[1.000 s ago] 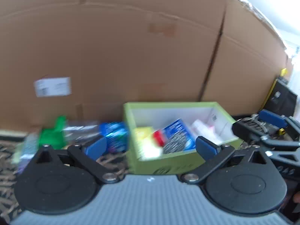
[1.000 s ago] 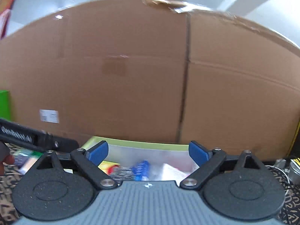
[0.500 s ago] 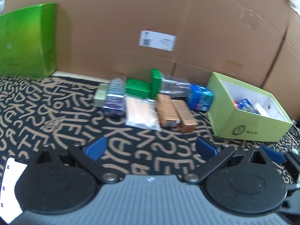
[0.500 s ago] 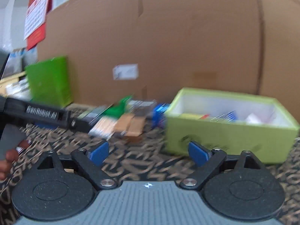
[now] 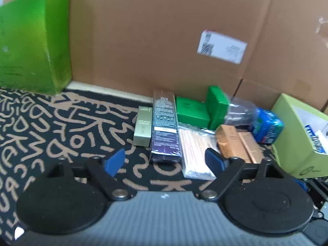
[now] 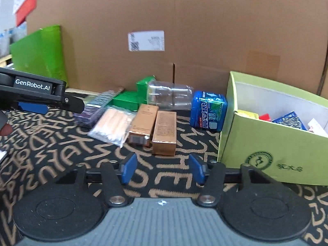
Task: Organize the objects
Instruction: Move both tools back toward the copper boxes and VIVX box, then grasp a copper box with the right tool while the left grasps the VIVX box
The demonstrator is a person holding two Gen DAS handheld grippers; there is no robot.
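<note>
Small packages lie in a cluster on the patterned cloth. In the left wrist view: a dark purple box point(image 5: 165, 127), an olive box point(image 5: 143, 128), a clear bag of sticks point(image 5: 194, 153), green boxes point(image 5: 193, 112) and two copper boxes point(image 5: 238, 145). My left gripper point(image 5: 165, 161) is open and empty, just short of the purple box. In the right wrist view, my right gripper point(image 6: 162, 169) is open and empty, just short of the two copper boxes point(image 6: 155, 126). A blue pack point(image 6: 208, 111) stands beside the light green open box point(image 6: 272, 153), which holds several items.
A large cardboard wall point(image 6: 174, 41) stands behind everything. A tall bright green box point(image 5: 34, 41) leans at the far left. A clear plastic container point(image 6: 170, 97) lies behind the copper boxes. The left gripper's body point(image 6: 39, 93) reaches in from the left of the right wrist view.
Both grippers have swung left and lowered away from the light green box toward the cluster. The right gripper's jaws have narrowed. Nothing was picked up.
</note>
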